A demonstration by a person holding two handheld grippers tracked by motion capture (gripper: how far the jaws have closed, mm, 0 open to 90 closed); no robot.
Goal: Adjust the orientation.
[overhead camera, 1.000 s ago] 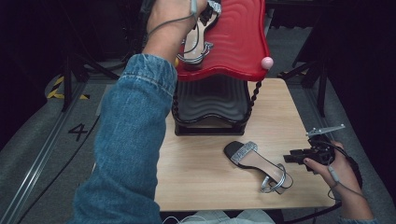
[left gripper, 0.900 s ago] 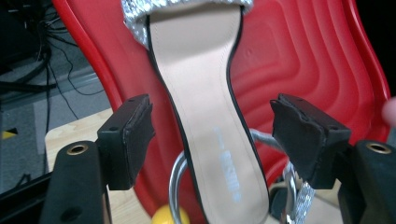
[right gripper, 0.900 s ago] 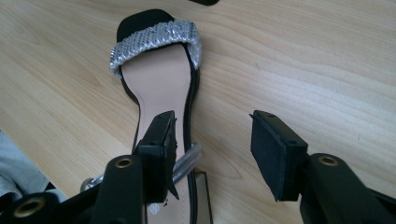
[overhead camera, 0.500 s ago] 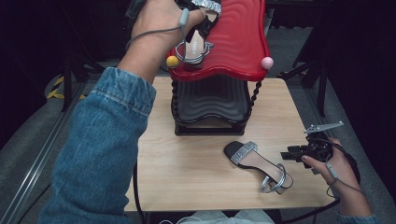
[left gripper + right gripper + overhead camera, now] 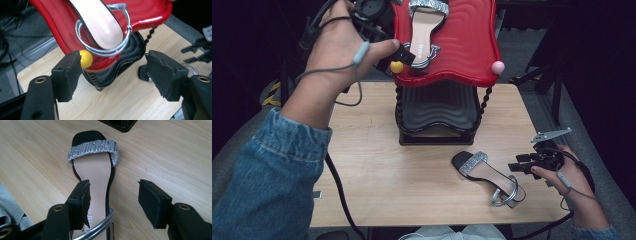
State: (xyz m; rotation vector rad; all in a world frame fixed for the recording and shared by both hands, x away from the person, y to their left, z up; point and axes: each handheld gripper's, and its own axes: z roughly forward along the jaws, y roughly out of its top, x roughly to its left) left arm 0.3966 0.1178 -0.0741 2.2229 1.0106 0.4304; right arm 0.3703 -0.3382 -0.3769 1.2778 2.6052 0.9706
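Left gripper (image 5: 113,72) jaws stand wide apart, empty, just below the heel of a sandal (image 5: 100,25) lying on the red top shelf (image 5: 472,45); its toe is cut off. Right gripper (image 5: 113,202) jaws gape over the second sandal (image 5: 93,165) on the table (image 5: 372,170), heel hidden.

A pale wooden table (image 5: 362,150) with visible grain fills the middle of the scene, its near left edge carrying a small metal bracket (image 5: 317,194); grey floor (image 5: 532,50) lies around it, darker toward the far side; a yellow and black striped marking (image 5: 273,92) sits on the floor to the left of the table; thin black stand legs (image 5: 557,75) stand on the floor to the far right; a pale cloth (image 5: 452,232) shows at the table's near edge.
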